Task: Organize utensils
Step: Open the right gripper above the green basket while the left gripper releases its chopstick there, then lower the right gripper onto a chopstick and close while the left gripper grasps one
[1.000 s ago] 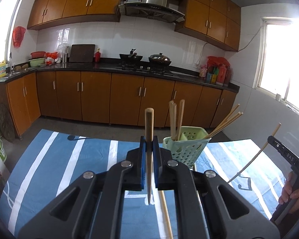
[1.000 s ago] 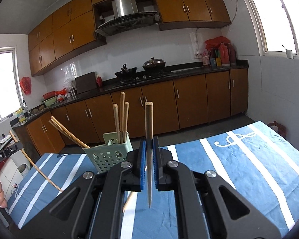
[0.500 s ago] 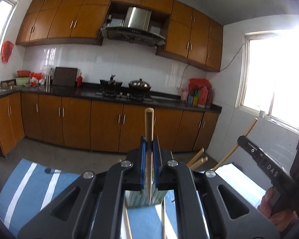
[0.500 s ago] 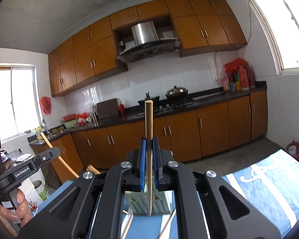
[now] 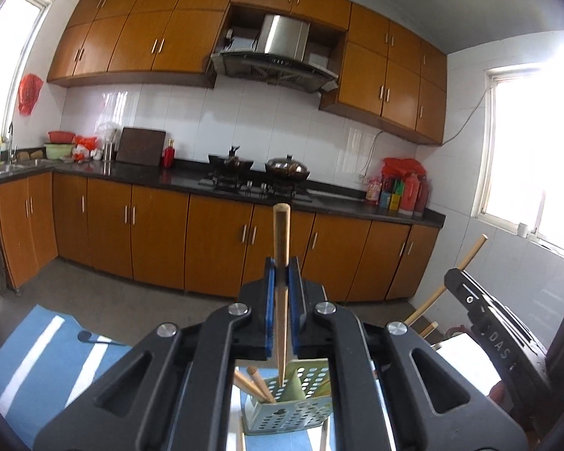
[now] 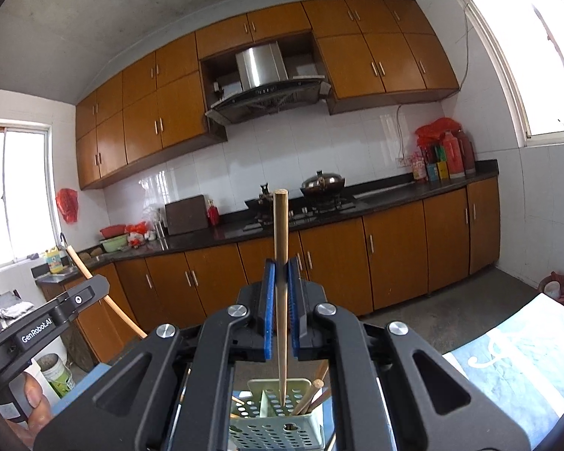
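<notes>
both grippers are clamped tight, the left gripper (image 5: 281, 274) on one chopstick (image 5: 281, 263) and the right gripper (image 6: 281, 274) on another chopstick (image 6: 281, 263). each stick stands upright, thin tip down. the green holder (image 5: 293, 409) sits right under both tips with more sticks in it, so i'd say the drop is straight down, neither hand clearly nearer.

left tool (image 5: 281, 282): black, blue pads, silver screws | right tool (image 6: 281, 282): same, "GenRobot.AI" marking
</notes>
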Available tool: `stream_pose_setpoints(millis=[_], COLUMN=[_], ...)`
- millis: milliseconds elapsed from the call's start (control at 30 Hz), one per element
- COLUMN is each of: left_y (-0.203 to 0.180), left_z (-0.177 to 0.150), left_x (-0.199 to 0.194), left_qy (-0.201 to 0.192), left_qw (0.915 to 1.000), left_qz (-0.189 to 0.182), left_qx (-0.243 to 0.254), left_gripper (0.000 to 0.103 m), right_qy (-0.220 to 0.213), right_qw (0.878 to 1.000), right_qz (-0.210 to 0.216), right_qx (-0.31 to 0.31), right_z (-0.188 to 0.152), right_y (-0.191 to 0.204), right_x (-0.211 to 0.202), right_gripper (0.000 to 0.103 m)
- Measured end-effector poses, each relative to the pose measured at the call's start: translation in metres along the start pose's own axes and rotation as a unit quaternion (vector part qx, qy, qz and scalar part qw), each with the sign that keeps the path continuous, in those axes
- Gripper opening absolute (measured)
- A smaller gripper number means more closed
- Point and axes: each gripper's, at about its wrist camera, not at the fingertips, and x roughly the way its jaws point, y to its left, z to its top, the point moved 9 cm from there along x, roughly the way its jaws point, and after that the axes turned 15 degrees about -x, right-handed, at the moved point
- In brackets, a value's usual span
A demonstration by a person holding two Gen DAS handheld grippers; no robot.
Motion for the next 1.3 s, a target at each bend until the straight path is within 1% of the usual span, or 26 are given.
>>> stream_pose_setpoints(millis=[200, 400, 467, 500, 533, 667, 767, 833, 867, 900, 967, 1033, 1100, 1200, 1300], left_y=[0.013, 0.018, 0.017, 0.017, 0.017, 0.017, 0.019, 0.022, 0.026, 0.030, 0.038, 0.053, 0.072, 0.101, 0.130], left_z=[-0.017, -0.026, -0.026, -0.025, -0.025, -0.021, -0.018, -0.017, -0.018, -0.020, -0.027, -0.041, -0.060, -0.089, -0.118], left_x=[0.022, 0.027, 0.025, 0.023, 0.020, 0.007, -0.008, -0.022, -0.030, -0.037, -0.050, -0.062, -0.070, -0.075, -0.075], left_qy=[0.025, 0.046, 0.049, 0.049, 0.048, 0.043, 0.038, 0.035, 0.035, 0.035, 0.039, 0.049, 0.069, 0.094, 0.126], left_qw=[0.9996, 0.9988, 0.9987, 0.9987, 0.9987, 0.9988, 0.9989, 0.9989, 0.9988, 0.9987, 0.9984, 0.9975, 0.9955, 0.9913, 0.9853], left_qz=[0.009, 0.014, 0.015, 0.016, 0.017, 0.020, 0.026, 0.031, 0.034, 0.036, 0.039, 0.050, 0.064, 0.091, 0.115], left_qx=[0.000, 0.001, 0.003, 0.004, 0.005, 0.007, 0.006, 0.008, 0.009, 0.009, 0.009, 0.010, 0.010, 0.014, 0.011], left_gripper=[0.008, 0.009, 0.015, 0.021, 0.024, 0.025, 0.026, 0.029, 0.030, 0.031, 0.032, 0.033, 0.033, 0.033, 0.034], right_qy=[0.032, 0.048, 0.050, 0.050, 0.050, 0.048, 0.052, 0.060, 0.068, 0.078, 0.104, 0.146, 0.184, 0.256, 0.305], right_qw=[0.999, 0.999, 0.999, 0.999, 0.999, 0.999, 0.999, 0.998, 0.997, 0.997, 0.994, 0.989, 0.983, 0.966, 0.950], right_qz=[0.010, 0.014, 0.014, 0.014, 0.013, 0.002, -0.009, -0.015, -0.019, -0.020, -0.021, -0.015, -0.006, 0.019, 0.045], right_qx=[0.009, 0.006, 0.003, 0.002, 0.002, 0.002, 0.005, 0.009, 0.011, 0.013, 0.013, 0.017, 0.024, 0.038, 0.046], right_z=[-0.021, -0.030, -0.030, -0.030, -0.029, -0.025, -0.028, -0.037, -0.044, -0.053, -0.073, -0.106, -0.135, -0.191, -0.229], right_y=[0.002, 0.004, 0.004, 0.004, 0.002, -0.007, -0.017, -0.024, -0.027, -0.029, -0.031, -0.028, -0.021, 0.000, 0.025], right_x=[0.012, 0.010, 0.004, 0.000, -0.002, -0.019, -0.035, -0.046, -0.051, -0.056, -0.060, -0.061, -0.060, -0.053, -0.048], right_gripper=[0.007, 0.008, 0.008, 0.008, 0.008, 0.008, 0.009, 0.019, 0.026, 0.028, 0.028, 0.028, 0.028, 0.028, 0.028])
